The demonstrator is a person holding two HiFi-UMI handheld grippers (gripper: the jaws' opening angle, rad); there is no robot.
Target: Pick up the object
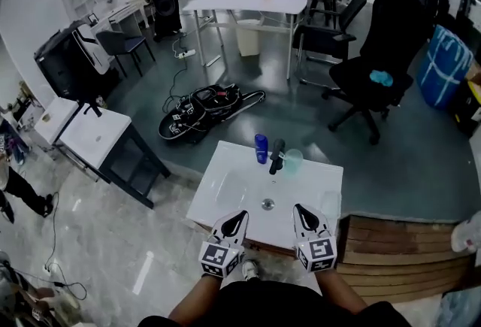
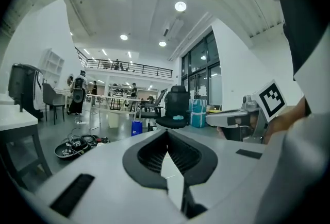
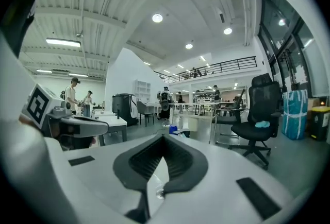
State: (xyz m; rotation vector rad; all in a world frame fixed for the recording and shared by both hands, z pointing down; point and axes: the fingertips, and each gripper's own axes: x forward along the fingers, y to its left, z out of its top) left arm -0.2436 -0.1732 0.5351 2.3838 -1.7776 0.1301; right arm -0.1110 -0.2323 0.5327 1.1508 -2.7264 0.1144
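Note:
On a white table (image 1: pixel 233 194), three things stand at the far edge: a blue bottle (image 1: pixel 261 148), a black upright object (image 1: pixel 277 155) and a clear cup (image 1: pixel 292 160). A small round metal piece (image 1: pixel 267 204) lies near the table's middle. My left gripper (image 1: pixel 235 222) and right gripper (image 1: pixel 304 217) hover over the near edge, side by side, both shut and holding nothing. They are well short of the objects. In the left gripper view the jaw tips (image 2: pixel 166 135) meet, and the blue bottle (image 2: pixel 136 127) shows beyond. The right gripper view also shows its tips (image 3: pixel 163 138) together.
A black heap of cables and gear (image 1: pixel 203 111) lies on the floor beyond the table. A black office chair (image 1: pixel 372 55) stands at the back right, a blue bag (image 1: pixel 443 66) behind it. White side tables (image 1: pixel 94 136) are at left, wooden boards (image 1: pixel 391 250) at right.

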